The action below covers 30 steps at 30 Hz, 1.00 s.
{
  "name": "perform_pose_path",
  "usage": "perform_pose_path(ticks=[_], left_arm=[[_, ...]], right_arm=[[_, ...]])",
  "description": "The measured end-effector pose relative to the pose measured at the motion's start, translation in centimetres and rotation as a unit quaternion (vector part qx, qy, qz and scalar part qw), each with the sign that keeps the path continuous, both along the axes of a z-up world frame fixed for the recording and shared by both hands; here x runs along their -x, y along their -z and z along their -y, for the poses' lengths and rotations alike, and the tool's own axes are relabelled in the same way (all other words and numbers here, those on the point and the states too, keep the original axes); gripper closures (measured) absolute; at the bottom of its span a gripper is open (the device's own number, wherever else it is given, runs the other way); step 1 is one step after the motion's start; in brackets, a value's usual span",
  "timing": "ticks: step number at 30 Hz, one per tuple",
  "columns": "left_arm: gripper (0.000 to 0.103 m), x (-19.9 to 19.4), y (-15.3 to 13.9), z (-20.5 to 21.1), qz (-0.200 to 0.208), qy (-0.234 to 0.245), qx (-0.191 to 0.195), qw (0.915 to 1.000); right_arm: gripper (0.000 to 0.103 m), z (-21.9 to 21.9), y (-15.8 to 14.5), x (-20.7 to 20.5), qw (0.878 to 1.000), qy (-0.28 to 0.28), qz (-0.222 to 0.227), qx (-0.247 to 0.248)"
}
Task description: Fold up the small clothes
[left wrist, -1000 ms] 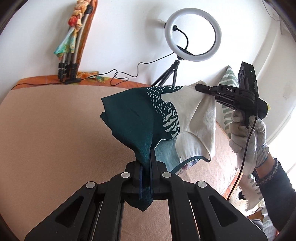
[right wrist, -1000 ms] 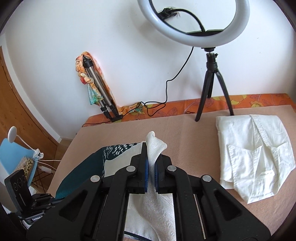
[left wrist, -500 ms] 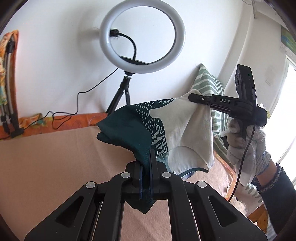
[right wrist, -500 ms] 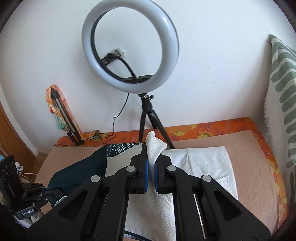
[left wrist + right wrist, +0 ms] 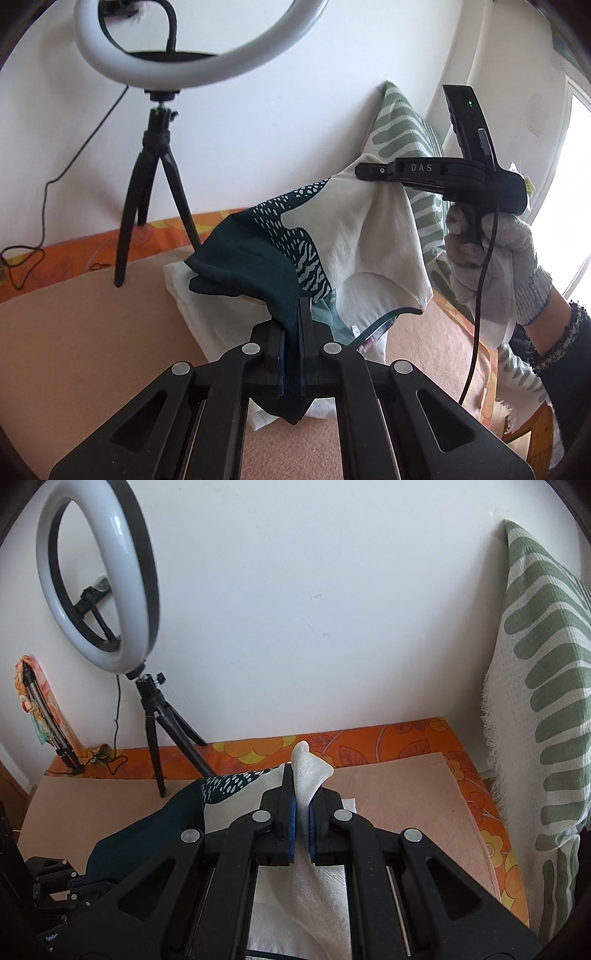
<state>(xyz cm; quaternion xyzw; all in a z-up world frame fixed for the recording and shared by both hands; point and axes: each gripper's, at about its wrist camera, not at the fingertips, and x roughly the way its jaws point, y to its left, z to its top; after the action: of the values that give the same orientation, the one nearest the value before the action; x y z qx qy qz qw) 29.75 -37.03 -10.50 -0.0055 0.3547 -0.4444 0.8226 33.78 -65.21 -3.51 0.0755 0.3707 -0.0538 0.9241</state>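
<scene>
While both claws pinch the garment [image 5: 332, 236], a ring light [image 5: 99, 576] stands on the tan blanket [image 5: 399, 786].

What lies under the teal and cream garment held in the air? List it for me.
Under the teal and cream garment a folded white garment lies on the beige mat. Only its left and lower edges show; the hanging cloth and the left hand-held gripper cover the rest.

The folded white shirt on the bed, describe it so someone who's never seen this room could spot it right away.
Start at the ring light on its black tripod by the wall. Just right of the tripod's feet, on the beige blanket, lies the folded white shirt, partly hidden beneath the teal and cream garment held in the air. It is the only plain white cloth lying flat.
</scene>
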Motion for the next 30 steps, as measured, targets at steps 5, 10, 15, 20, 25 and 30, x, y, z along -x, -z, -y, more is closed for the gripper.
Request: perform_pose_path(ticks=[5,10,15,20,25,30], left_arm=[[0.092,0.0,3.3,1.4,-0.049,0.017,-0.05,0.9974],[0.079,1.0,2.3,-0.3,-0.034,0.014,-0.066,0.9971],[0.079,1.4,0.3,-2.3,-0.006,0.006,-0.058,0.9983],[0.079,-2.9,0.7,-2.2,-0.047,-0.013,-0.045,0.9978],[0.069,-6.2,1.9,-1.4,-0.076,-0.056,-0.039,0.9948],[0.069,-9.3,3.7,0.2,-0.116,-0.074,-0.035,0.9899]], right_arm=[[0.083,2.0,5.5,-2.4,0.995,0.038,-0.081,0.044],[0.059,4.5,5.9,-0.6,0.991,0.093,-0.077,0.05],[0.059,4.0,4.1,2.0,0.996,0.077,-0.043,0.019],[0.059,0.8,4.4,2.5,0.999,0.035,-0.038,0.009],[0.065,-0.9,5.6,-0.3,0.999,0.017,-0.039,-0.004],[0.072,-1.8,7.8,-3.2,0.998,0.01,-0.056,-0.031]])
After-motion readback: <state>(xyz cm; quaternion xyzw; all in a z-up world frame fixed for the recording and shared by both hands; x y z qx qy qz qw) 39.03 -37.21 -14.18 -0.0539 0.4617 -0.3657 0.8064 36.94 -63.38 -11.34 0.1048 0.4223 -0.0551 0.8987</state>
